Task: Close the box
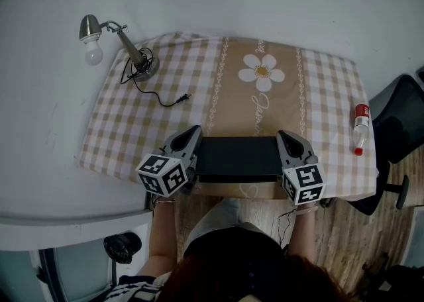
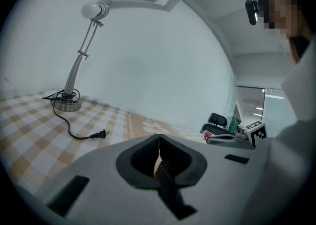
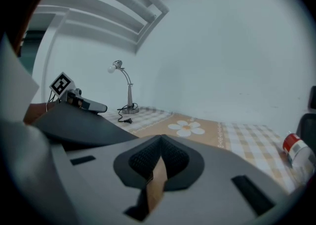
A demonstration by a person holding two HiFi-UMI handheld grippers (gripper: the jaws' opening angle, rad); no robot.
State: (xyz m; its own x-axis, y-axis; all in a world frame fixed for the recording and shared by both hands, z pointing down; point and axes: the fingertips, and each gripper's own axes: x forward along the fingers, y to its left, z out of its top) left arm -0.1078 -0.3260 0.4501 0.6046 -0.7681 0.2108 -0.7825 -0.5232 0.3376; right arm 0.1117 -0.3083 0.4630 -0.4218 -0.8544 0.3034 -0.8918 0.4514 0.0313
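- Desk [image 1: 132, 142] against a white wall, under a beige checked cloth with a daisy print down the middle.
- Black box [image 1: 238, 158] lies flat at the near edge of the desk, long side toward the person, between the two claws.
- Left claw [image 1: 193, 136] is at the box's left end. Its jaws are pressed together on a thin dark edge of the box, brown on the inner face.
- Right claw [image 1: 285, 138] is at the box's right end, jaws clamped on a brown cardboard edge of the box.
- Lamp [image 1: 126, 49] stands at the far left corner, with its plug [image 1: 184, 98] loose on the cloth.
- Bottle [image 1: 360, 127] with a red label lies by the right edge, well apart from the box.
- Office chair [image 1: 397, 122] is just beyond that edge.
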